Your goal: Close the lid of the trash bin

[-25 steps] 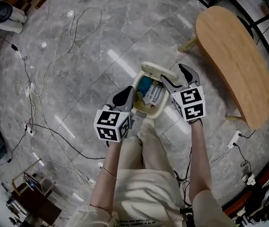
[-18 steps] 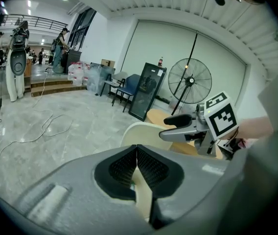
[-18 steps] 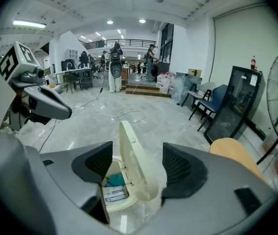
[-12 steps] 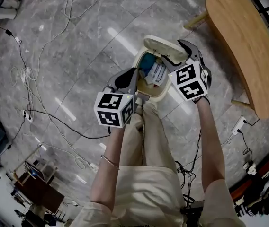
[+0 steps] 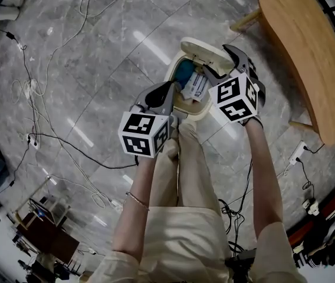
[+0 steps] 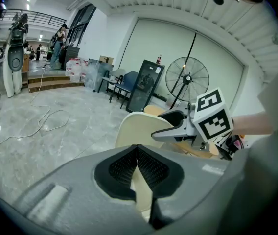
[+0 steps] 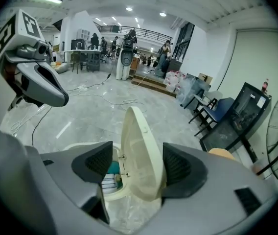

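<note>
1. The left gripper's (image 6: 137,149) fingers (image 6: 122,168) are pressed together at the tips with nothing between them. Only a narrow slit opens lower down, and cream plastic shows through it from behind.
2. The right gripper's (image 7: 138,161) fingers (image 7: 97,163) stand wide apart. The raised lid (image 7: 141,146) sits in the gap between them, edge-on to the camera. Its back is just beside the right-hand pad, but I cannot tell whether they touch.
3. In the head view, the left gripper (image 5: 166,93) points forward and down at the near-left rim of the trash bin (image 5: 186,112). Its marker cube sits closer to the person's body.
4. The right gripper (image 5: 214,59) reaches in from the right side of the bin, with its fingers around the lid (image 5: 200,47) at the far edge. Its cube is tilted toward the camera.
5. Both forearms stretch straight out from the body, the left arm (image 5: 135,205) and the right arm (image 5: 262,170). The person's legs are between them, right behind the bin.
6. The trash bin is a small cream container standing on the grey marble floor (image 5: 97,69), directly ahead of the person's feet.
7. Its lid is open and stands nearly upright on a hinge at the far side, with the pale inner face turned toward the opening.
8. Inside the bin are a teal item (image 5: 183,72) and a white printed pack (image 5: 196,86).
9. Loose cables (image 5: 38,99) trail over the floor to the left, well apart from the bin.
</note>
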The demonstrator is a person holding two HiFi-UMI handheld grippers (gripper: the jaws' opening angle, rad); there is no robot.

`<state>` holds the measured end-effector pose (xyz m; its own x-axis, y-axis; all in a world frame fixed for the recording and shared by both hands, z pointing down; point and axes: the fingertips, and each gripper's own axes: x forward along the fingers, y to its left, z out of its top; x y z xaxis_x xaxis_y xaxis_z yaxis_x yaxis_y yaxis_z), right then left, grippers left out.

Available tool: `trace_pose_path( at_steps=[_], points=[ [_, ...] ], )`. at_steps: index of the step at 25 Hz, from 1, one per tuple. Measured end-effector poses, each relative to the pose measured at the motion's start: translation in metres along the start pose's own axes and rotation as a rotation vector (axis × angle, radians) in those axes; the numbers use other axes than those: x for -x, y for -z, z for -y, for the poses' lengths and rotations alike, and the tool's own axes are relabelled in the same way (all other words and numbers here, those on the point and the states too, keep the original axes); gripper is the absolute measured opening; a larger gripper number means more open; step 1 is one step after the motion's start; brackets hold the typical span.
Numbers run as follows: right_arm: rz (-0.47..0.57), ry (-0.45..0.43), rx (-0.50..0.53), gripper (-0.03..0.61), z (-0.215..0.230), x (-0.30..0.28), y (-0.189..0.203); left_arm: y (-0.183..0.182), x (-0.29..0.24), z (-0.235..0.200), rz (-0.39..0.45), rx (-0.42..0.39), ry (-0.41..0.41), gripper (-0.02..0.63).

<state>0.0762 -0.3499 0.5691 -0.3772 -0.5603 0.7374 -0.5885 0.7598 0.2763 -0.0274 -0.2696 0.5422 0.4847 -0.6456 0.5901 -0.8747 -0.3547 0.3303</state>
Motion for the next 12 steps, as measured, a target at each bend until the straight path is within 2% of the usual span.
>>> trace_pose_path(
  at_steps=[12],
  points=[
    [0.003,0.060,0.065,0.316,-0.023,0.007,0.003,0.021,0.014,0.003,0.013,0.018,-0.010,0.023]
  ],
)
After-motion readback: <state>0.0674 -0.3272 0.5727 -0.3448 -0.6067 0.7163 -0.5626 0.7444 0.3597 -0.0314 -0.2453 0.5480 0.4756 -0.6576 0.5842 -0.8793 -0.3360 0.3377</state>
